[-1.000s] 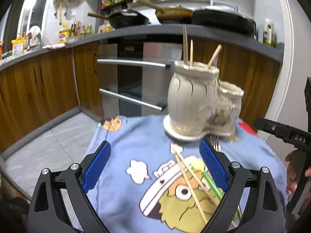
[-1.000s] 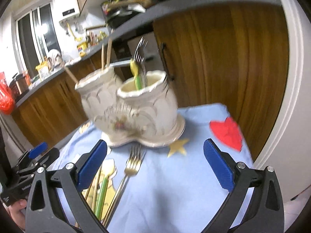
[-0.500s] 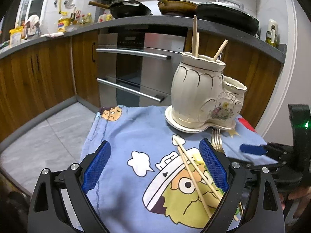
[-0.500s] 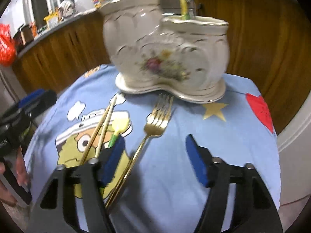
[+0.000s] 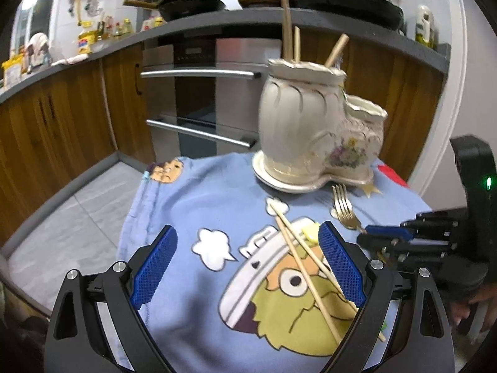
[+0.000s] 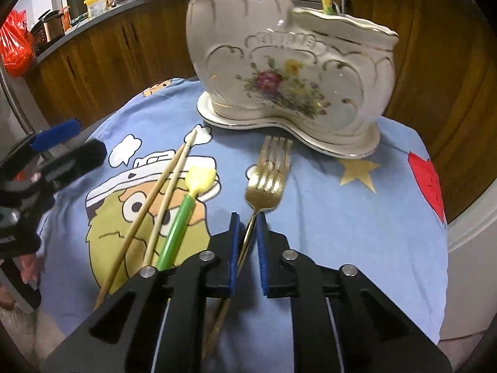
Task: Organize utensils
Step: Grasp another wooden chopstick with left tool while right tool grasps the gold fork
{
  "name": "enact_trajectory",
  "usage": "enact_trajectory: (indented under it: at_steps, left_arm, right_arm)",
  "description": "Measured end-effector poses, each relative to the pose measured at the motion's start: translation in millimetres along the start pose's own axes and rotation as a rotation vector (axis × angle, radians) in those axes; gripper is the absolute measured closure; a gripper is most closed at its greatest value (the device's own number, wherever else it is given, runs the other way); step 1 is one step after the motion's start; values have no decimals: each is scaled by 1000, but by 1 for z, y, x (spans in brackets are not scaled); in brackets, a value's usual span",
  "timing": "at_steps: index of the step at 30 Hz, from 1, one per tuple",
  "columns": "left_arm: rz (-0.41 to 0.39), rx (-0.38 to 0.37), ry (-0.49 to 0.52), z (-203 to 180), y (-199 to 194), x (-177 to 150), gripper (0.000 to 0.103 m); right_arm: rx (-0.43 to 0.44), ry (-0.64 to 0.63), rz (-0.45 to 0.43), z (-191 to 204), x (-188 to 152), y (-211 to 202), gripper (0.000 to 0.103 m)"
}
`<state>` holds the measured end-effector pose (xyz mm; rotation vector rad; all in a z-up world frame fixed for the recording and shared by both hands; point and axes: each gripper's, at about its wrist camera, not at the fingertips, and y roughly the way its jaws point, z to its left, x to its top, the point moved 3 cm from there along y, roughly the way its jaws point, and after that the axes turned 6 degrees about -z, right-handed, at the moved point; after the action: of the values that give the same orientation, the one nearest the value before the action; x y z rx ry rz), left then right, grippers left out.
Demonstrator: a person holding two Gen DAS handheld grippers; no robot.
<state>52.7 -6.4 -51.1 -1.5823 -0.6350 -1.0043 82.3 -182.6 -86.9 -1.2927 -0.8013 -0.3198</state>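
Kitchen setting: wood cabinets and an oven across the background, work surface covered by a blue cartoon-print cloth [image 6: 326,217]. Ceramic two-compartment holder [image 6: 289,71] stands at upper centre of the right wrist view; the taller compartment already carries three wooden sticks [image 5: 289,31], the lower one a green-handled piece and what looks like metal cutlery, partly cut off at the frame top. Left on the cloth: gold fork [image 6: 267,174] at centre, tines toward the holder; green-handled utensil with yellow head [image 6: 183,214] just left of it; a pair of chopsticks [image 6: 155,199] further left. Right gripper [image 6: 247,236] at lower centre, pads nearly together around the fork's neck; full contact cannot be confirmed. Left gripper [image 5: 245,267] hangs spread wide above the cloth, empty. Judgement: task partly done, roughly half; fork pickup in hand, three loose items remaining.
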Motion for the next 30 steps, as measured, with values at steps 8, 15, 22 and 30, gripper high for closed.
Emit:
enact_trajectory:
  at_steps: [8,15,22,30]
  left_arm:
    - [131,-92,94,-29,11,-13,38]
    - [232,-51,113,-37,21,-28,64]
    - [279,-22,137,-48,24,-32,66]
    - [276,8,145,-46,24,-31,95]
  right_arm:
    - [-48,-125,-1,-11,-12,-20,98]
    - [-52,-219,26,-12,-18,-22,98]
    - [-17,-201,41,-17,-18,-24,96]
    - [1,-166,-7,-18,-23,-23,97]
